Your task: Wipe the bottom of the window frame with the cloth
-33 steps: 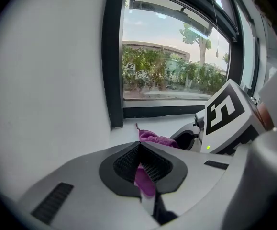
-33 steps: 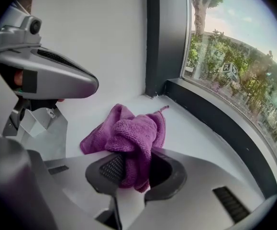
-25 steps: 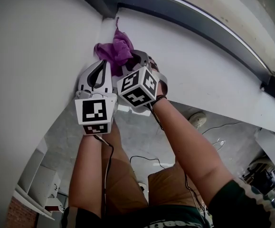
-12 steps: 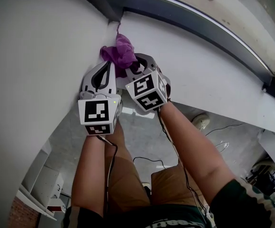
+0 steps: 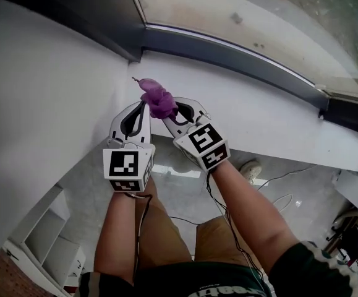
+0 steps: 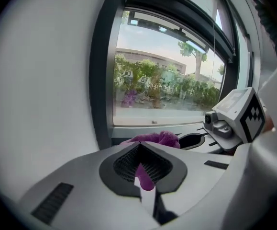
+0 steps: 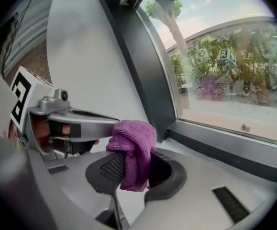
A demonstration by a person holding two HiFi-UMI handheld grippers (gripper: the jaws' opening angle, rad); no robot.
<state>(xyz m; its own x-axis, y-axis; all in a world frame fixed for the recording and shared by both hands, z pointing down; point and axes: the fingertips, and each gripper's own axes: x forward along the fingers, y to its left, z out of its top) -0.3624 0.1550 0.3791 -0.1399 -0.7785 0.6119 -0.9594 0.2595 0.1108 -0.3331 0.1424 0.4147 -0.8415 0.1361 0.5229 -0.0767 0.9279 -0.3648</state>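
Cloth: the crumpled purple terry cloth (image 5: 158,99) is bunched between my two tools, over the white painted sill (image 5: 253,107) and close to the left corner of the window.

Left claw: the left claw (image 6: 145,174) is closed, with a small tongue of the purple cloth pinched between its ribbed pads. Most of the cloth bulges out past its tips.

Right claw: the right claw (image 7: 128,171) is also closed on the cloth, and a thick fold hangs down through its jaws.

Frame from the claws: the dark grey bottom rail of the window frame (image 5: 228,47) lies ahead of both claw tips, beyond the cloth and across a strip of bare sill. The wad has to go forward to meet it.

Long axis: the rail runs from the corner at the dark upright frame post (image 5: 114,17) away to my right, so I judge the stroke must go rightward along it.

Nearer hand: both tips sit side by side on the cloth. The left one is closer to the corner post, the right one to the open run of rail.

Hard to read: I can't tell whether the cloth touches the sill, as it probably hangs just clear. The rail's far right end is cut off in the gripper views.
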